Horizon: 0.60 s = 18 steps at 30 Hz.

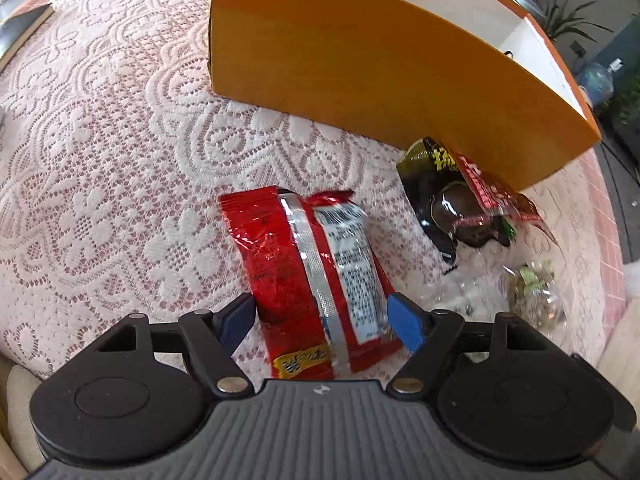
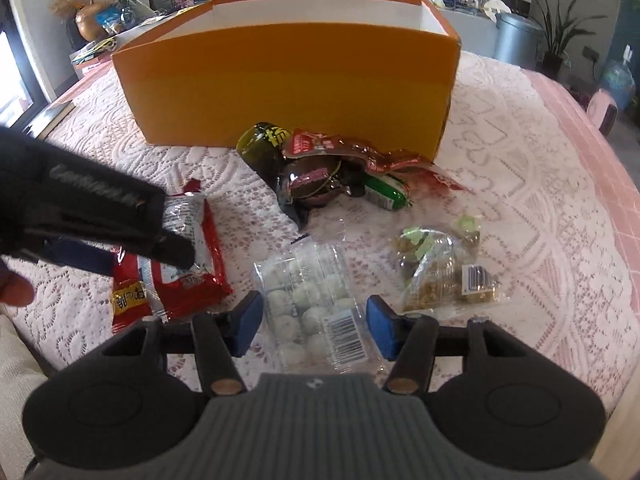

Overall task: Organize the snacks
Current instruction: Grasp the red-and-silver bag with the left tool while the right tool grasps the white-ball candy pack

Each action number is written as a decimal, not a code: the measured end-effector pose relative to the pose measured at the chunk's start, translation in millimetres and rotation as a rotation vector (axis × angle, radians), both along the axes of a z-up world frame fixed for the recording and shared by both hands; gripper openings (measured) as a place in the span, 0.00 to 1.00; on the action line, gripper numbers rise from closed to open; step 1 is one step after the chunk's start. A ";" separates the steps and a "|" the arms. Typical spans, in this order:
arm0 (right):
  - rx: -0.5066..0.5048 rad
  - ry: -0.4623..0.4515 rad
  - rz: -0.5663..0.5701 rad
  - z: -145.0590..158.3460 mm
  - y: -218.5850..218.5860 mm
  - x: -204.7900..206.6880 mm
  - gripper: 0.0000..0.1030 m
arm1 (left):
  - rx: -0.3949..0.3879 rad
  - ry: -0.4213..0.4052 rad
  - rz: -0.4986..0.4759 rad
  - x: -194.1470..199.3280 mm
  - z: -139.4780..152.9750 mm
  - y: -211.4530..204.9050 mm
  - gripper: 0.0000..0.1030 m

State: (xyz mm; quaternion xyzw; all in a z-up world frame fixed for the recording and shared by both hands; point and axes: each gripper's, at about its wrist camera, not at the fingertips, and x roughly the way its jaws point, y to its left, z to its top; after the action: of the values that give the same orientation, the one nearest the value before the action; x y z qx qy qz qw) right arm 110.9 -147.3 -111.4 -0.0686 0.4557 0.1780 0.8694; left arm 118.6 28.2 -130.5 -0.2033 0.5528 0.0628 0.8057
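Note:
A red snack packet lies seam-up on the lace cloth. It sits between the fingers of my left gripper, which is open, with its blue pads standing at the packet's two sides. In the right wrist view the same red packet lies at the left. My right gripper is shut on a clear packet of white balls, its blue pads against both long edges. The packet still rests on the cloth. An open orange box stands behind the snacks, and its orange wall fills the top of the left wrist view.
A heap of dark, red and green snack packs leans near the box's front. A clear bag of nutty pieces lies to the right. The pink table edge runs along the right. A hand shows at the far left.

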 end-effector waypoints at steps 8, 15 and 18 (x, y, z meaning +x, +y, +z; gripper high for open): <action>0.034 0.012 -0.011 -1.5 -3.5 2.1 0.56 | 0.184 0.005 -0.093 8.9 -9.6 -34.1 0.91; 0.055 0.013 -0.010 -3.0 -6.2 2.7 0.58 | 0.186 -0.004 -0.151 5.5 -10.4 -28.2 0.78; 0.072 0.021 -0.014 -3.1 -10.2 3.2 0.58 | 0.193 0.005 -0.227 3.8 -8.6 -20.6 0.77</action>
State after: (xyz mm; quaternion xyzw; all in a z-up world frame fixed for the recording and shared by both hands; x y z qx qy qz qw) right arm 114.2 -157.5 -114.5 -0.0323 0.4584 0.1889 0.8678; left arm 122.4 7.6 -139.1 -0.0608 0.5658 0.0249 0.8220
